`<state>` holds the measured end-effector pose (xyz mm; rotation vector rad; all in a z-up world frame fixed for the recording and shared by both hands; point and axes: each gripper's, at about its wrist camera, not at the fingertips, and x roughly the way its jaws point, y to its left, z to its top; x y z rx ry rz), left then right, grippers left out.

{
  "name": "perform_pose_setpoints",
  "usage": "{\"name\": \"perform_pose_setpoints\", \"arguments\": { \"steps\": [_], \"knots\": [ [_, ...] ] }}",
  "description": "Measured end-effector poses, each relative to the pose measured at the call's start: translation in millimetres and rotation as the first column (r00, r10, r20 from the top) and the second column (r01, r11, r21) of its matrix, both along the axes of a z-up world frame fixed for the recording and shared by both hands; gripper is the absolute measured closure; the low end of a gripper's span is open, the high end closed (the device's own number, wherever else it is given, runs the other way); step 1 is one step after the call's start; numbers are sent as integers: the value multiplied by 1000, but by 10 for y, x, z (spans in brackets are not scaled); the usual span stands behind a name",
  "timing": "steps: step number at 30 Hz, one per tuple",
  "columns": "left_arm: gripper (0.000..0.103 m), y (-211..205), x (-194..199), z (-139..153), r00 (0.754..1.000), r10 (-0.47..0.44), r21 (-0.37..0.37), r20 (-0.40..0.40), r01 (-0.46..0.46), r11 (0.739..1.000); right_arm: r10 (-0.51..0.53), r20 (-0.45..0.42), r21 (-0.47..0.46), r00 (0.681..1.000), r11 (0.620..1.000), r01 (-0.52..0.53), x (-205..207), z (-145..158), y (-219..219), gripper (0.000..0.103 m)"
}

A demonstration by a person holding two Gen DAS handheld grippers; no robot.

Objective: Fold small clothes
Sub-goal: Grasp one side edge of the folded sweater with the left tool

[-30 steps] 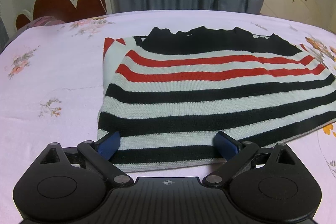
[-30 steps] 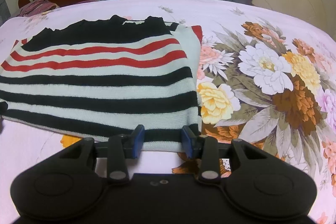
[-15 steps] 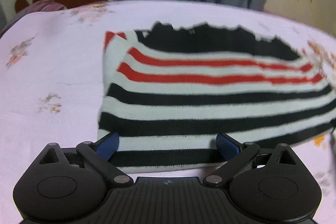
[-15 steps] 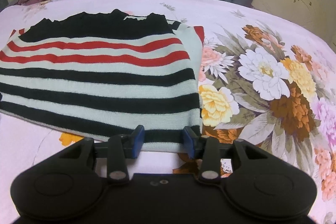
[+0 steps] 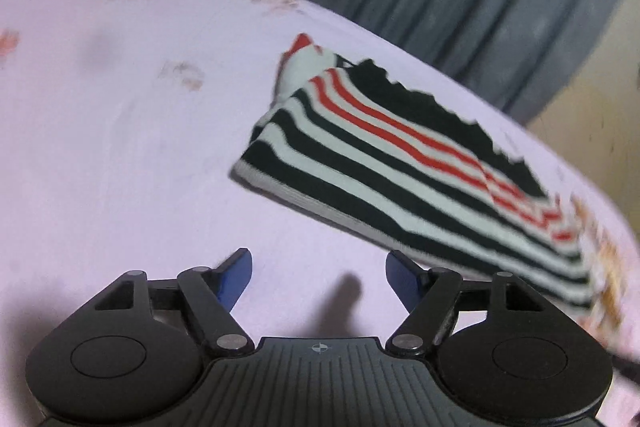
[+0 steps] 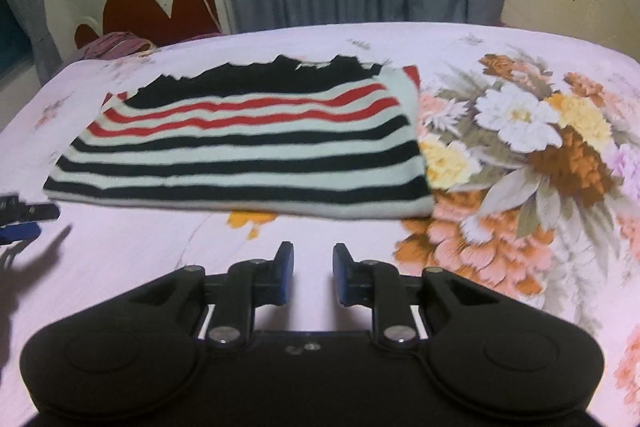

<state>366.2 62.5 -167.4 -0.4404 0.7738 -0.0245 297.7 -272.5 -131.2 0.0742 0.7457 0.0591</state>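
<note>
One striped sweater (image 6: 248, 143), folded, lying on the bed (image 6: 140, 251) ahead of both claws.
Long axis crosswise; right claw (image 6: 312, 275) squarely facing, left claw (image 5: 318, 277) offset; both released, nothing held.

Dim, warm indoor light, soft shadows on the bedsheet (image 5: 120, 155), heavy motion blur in the left view, fisheye-bent edges.
</note>
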Motion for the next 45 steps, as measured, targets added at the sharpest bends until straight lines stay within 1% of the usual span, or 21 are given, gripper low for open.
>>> {"name": "perform_pose_setpoints", "arguments": {
  "steps": [4, 8, 10, 12, 14, 16, 20, 22, 24, 25, 26, 27, 28, 29, 30, 31, 34, 37, 39, 41, 45],
  "knots": [
    [30, 44, 91, -104, 999, 43, -89, 18, -41, 995, 4, 6, 22, 1000, 1000, -5, 5, 0, 26, 93],
    [30, 100, 253, -182, 994, 106, -183, 32, -99, 978, 0, 25, 35, 1000, 999, -1, 140, 62, 0, 94],
    [30, 148, 319, -232, 987, 156, -260, 37, -142, 955, 4, 33, 47, 999, 999, -5, 244, 91, 11, 95],
    [30, 218, 392, -307, 977, 213, -359, 34, -186, 915, 16, 42, 51, 999, 999, -18, 388, 122, 56, 95],
    [30, 235, 448, -355, 967, 253, -405, 33, -218, 888, 33, 49, 57, 998, 998, -36, 559, 149, 129, 97],
    [30, 216, 527, -370, 963, 268, -417, 32, -231, 879, 50, 52, 59, 997, 997, -53, 741, 166, 228, 97],
    [30, 245, 711, -420, 953, 301, -463, 38, -250, 850, 79, 50, 65, 996, 994, -82, 1092, 163, 442, 100],
    [30, 249, 813, -434, 951, 305, -468, 46, -249, 848, 88, 46, 63, 995, 994, -91, 1266, 150, 547, 100],
    [30, 253, 901, -427, 953, 299, -461, 47, -245, 853, 95, 35, 65, 995, 993, -97, 1427, 126, 650, 100],
    [34, 251, 943, -419, 955, 293, -458, 48, -240, 856, 99, 31, 62, 995, 993, -101, 1490, 115, 693, 101],
    [45, 254, 970, -411, 957, 288, -445, 42, -240, 863, 103, 27, 59, 994, 993, -105, 1557, 104, 739, 101],
    [51, 261, 1004, -416, 958, 286, -434, 32, -245, 867, 105, 25, 57, 994, 993, -106, 1605, 95, 774, 101],
    [68, 293, 1030, -437, 958, 287, -434, 21, -249, 866, 107, 22, 56, 994, 993, -108, 1647, 85, 806, 101],
    [80, 327, 1052, -472, 959, 283, -441, 8, -251, 862, 108, 20, 54, 994, 993, -109, 1676, 77, 827, 101],
    [82, 365, 1069, -516, 962, 275, -458, 5, -242, 856, 110, 16, 49, 994, 993, -111, 1705, 64, 851, 101],
    [82, 383, 1062, -523, 963, 270, -465, 9, -235, 853, 111, 8, 41, 994, 993, -111, 1729, 40, 871, 101],
    [83, 363, 1030, -468, 965, 263, -455, 11, -229, 860, 103, -59, 12, 993, 995, -103, 1783, -98, 900, 103],
    [83, 387, 1026, -516, 964, 265, -469, 13, -228, 853, 95, -45, 11, 994, 995, -94, 1743, -79, 911, 101],
    [83, 386, 1048, -514, 966, 257, -465, 16, -221, 857, 96, -29, 14, 995, 995, -95, 1714, -43, 915, 101],
    [83, 402, 1053, -524, 966, 259, -474, 13, -222, 852, 101, -58, -17, 993, 995, -102, 1765, -95, 948, 103],
    [83, 414, 1049, -530, 966, 260, -476, 13, -223, 851, 93, -70, -22, 993, 995, -94, 1803, -86, 963, 103]
  ]
}}
